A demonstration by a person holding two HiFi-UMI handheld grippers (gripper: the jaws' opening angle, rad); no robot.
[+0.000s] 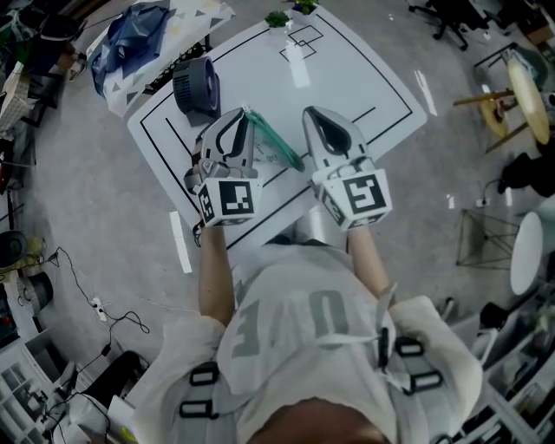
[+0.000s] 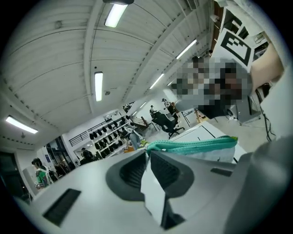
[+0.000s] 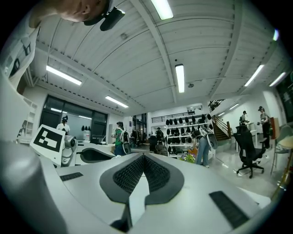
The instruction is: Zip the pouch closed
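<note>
Closest in, my L tool (image 2: 147, 155) is clenched on the pouch (image 2: 197, 147): the pads pinch a thin pale corner of it, w/ the teal zip strip (image 2: 183, 145) running off to the R side of the L tool view, topmost on the pouch. My R tool (image 3: 143, 157) is clenched tight on nothing, pads meeting, no gap btwn them

From the head view both tools sit side by side in front of my chest, marker cubes (image 1: 230, 198) toward me, tips pointing away. The pouch slants from the L tool's tip across the space btwn the two & ends near the R tool; whether it touches there I can't judge. Also can't tell if the zip is done up, or if the pouch's low end meets the counter (image 1: 347, 78)

Under the tools is that white counter w/ black lines marked on it. Further along it, on the L, a dark round thing (image 1: 198, 87) stands just beyond the L tool. At the far edge, small green bits (image 1: 279, 17). Off the counter's far L corner lies a blue bag (image 1: 130, 39)

Far bg in the tool views: black office chair (image 3: 249, 153), wall racks (image 3: 185, 122) of dark helmets, people (image 3: 120, 137) standing about, strip lights (image 3: 180, 77) on the ceiling
</note>
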